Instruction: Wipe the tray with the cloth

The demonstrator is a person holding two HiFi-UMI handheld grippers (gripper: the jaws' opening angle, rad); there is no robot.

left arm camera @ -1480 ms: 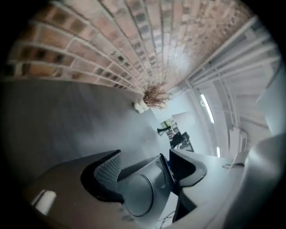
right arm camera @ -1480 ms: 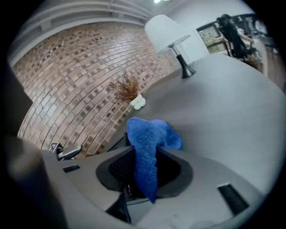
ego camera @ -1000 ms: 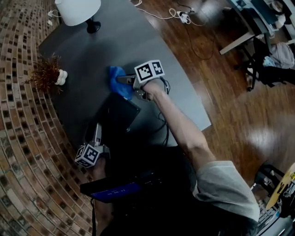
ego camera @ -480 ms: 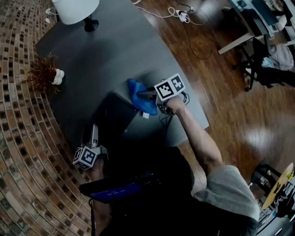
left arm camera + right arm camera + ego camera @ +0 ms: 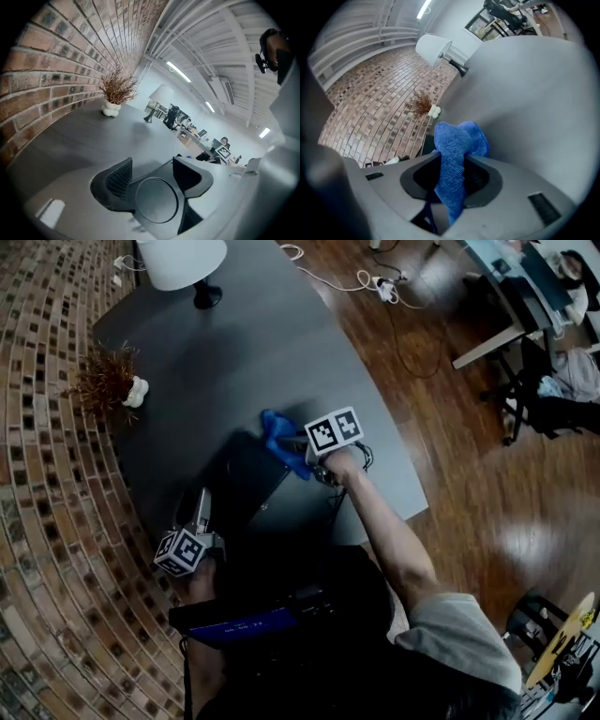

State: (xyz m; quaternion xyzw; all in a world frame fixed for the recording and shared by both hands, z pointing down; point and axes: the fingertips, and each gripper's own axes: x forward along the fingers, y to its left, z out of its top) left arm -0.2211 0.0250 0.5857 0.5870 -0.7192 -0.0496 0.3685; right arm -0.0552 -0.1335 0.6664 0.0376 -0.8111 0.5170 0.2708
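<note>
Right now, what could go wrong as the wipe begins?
The right hand-held gripper pinches only a narrow fold of the cloth, so rubbing may pull it free. The left hand-held gripper stands open and holds nothing, so the tray may slide on the smooth table.

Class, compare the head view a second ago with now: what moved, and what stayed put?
The right gripper, fingers shut on the blue cloth, carried it from the table beyond the tray toward the person, to the tray's far right corner. Nothing was grasped or released. The left gripper stayed at the tray's near left edge, fingers apart; tray, lamp and plant did not move.
</note>
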